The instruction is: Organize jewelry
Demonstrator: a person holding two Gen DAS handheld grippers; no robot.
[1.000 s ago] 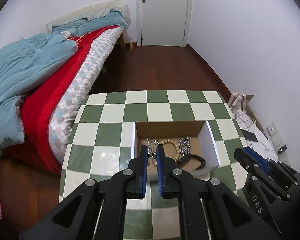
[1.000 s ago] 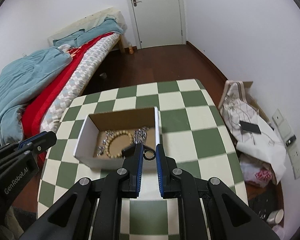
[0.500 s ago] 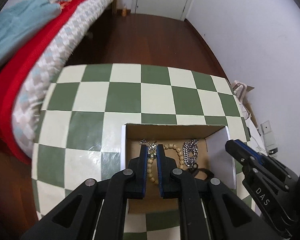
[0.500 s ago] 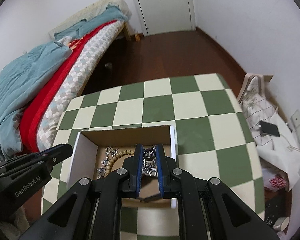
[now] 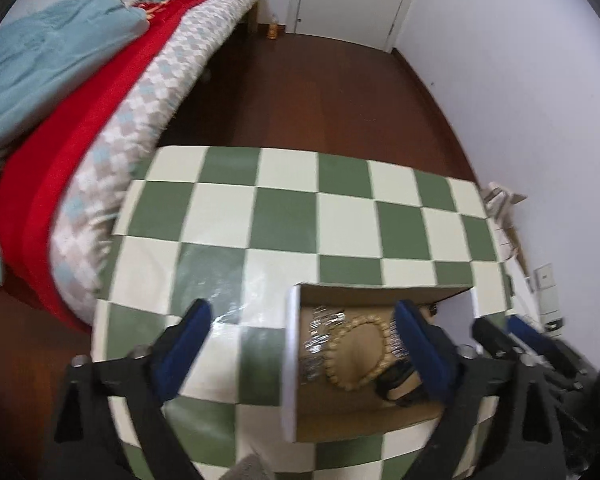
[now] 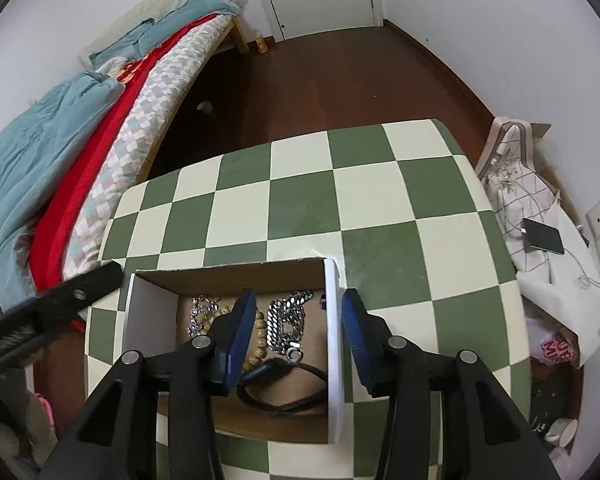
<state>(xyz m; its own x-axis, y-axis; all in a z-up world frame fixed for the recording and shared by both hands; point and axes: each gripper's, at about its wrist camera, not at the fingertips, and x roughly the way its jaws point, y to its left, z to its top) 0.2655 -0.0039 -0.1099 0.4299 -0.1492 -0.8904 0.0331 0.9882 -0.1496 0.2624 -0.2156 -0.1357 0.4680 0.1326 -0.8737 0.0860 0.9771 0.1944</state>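
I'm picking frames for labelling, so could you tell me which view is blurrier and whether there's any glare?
Left wrist view: motion-blurred throughout, the bead bracelet smeared, with a streaky glare patch on the table. Right wrist view: sharp, the silver chain crisp, only faint sheen. Both show strong fisheye bending.

Green-and-cream checkered table; white-walled, brown-floored box; tan bead bracelet; silver chains; blue gripper pads.
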